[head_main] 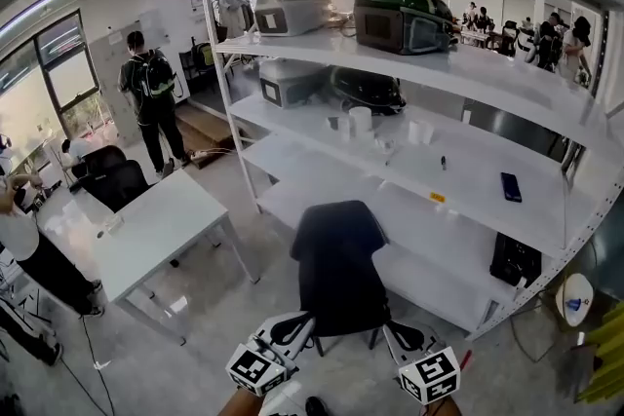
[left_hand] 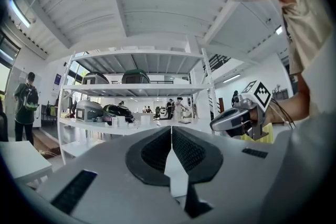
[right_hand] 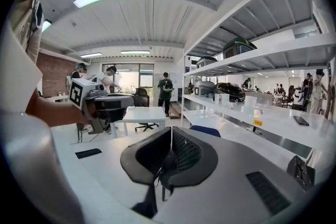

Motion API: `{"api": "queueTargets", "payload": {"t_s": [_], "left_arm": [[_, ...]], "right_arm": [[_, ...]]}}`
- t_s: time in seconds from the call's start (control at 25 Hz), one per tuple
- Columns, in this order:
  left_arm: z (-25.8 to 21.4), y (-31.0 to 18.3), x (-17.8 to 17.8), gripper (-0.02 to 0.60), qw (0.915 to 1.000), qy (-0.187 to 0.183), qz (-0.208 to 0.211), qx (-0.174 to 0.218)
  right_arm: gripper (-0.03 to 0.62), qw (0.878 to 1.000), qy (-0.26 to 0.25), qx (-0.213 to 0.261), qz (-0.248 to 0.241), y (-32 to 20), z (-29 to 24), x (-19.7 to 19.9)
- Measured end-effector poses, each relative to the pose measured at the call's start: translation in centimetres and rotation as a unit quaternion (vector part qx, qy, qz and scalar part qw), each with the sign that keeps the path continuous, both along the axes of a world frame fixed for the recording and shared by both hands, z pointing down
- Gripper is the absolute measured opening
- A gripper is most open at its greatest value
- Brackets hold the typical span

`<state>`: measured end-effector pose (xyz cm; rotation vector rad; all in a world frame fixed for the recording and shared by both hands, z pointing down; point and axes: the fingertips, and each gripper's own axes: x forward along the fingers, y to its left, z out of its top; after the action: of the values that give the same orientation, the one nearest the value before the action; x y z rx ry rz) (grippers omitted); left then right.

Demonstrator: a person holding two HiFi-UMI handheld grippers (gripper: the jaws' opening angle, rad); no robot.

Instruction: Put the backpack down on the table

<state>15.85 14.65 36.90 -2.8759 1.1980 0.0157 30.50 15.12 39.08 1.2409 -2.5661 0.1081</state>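
A dark backpack hangs in front of me over the floor, by the low shelf of a rack. In the head view my left gripper and right gripper meet its near edge, one at each side. Seen from its own camera, the right gripper is shut on a thin dark strap that hangs under the pads. The left gripper is shut too, with a dark piece below its pads. The white table stands to the left, apart from the backpack.
A tall white shelving rack holds appliances, cups and a phone right ahead. A black office chair stands behind the table. A person stands at the back left, and others are at the left edge.
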Motion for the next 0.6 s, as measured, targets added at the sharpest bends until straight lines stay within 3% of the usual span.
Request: {"api": "queueTargets", "payload": {"t_s": [0.36, 0.6], "left_arm": [[0.8, -10.6, -3.6, 0.017, 0.9998, 0.007, 0.017, -0.002], [2.7, -16.0, -5.1, 0.017, 0.9994, 0.014, 0.018, -0.027]], "right_arm": [[0.026, 1.000, -0.002, -0.004, 0.023, -10.5, 1.2, -3.7], [0.026, 0.999, -0.002, -0.017, 0.029, -15.6, 2.6, -4.9]]}}
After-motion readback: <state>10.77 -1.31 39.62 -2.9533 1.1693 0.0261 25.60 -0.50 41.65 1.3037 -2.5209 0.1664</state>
